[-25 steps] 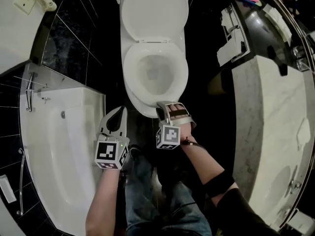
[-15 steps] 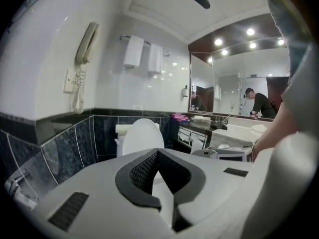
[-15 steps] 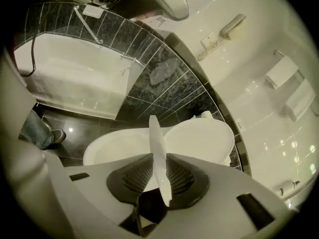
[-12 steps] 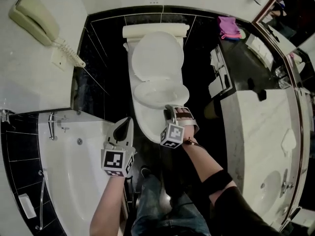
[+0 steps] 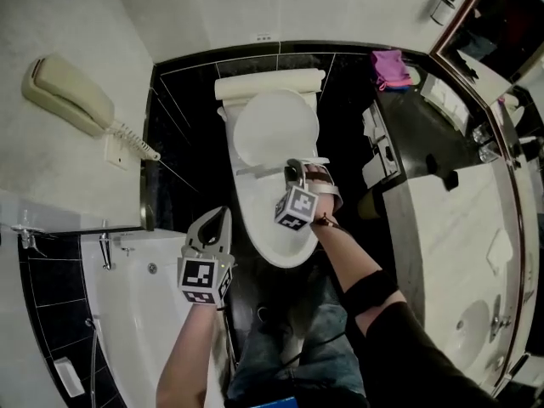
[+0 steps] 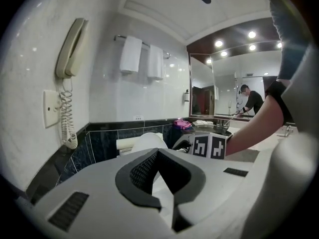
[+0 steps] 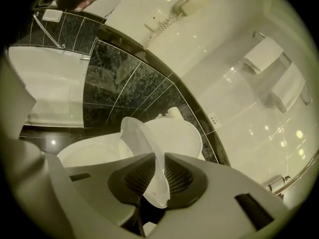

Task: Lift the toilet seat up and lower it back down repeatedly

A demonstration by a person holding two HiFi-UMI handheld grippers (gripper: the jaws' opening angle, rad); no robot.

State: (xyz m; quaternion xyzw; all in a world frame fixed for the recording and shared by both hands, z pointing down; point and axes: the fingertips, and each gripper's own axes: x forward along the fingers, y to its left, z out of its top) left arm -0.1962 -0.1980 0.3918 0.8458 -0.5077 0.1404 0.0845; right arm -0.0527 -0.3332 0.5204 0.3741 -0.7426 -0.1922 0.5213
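Holds left gripper (image 5: 221, 214) closed and empty beside the bowl (image 5: 274, 238). Pinches front rim of toilet seat (image 7: 143, 153) in right gripper (image 5: 295, 171), jaws just tightened on it, raised steeply, short of the lid (image 5: 276, 130). Likely light, stiff, glossy (so slippery): grip deep on that rim.

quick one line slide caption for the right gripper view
Right gripper, its jaws just closed further on the toilet seat rim, holds it partly raised above the bowl, lid upright behind.
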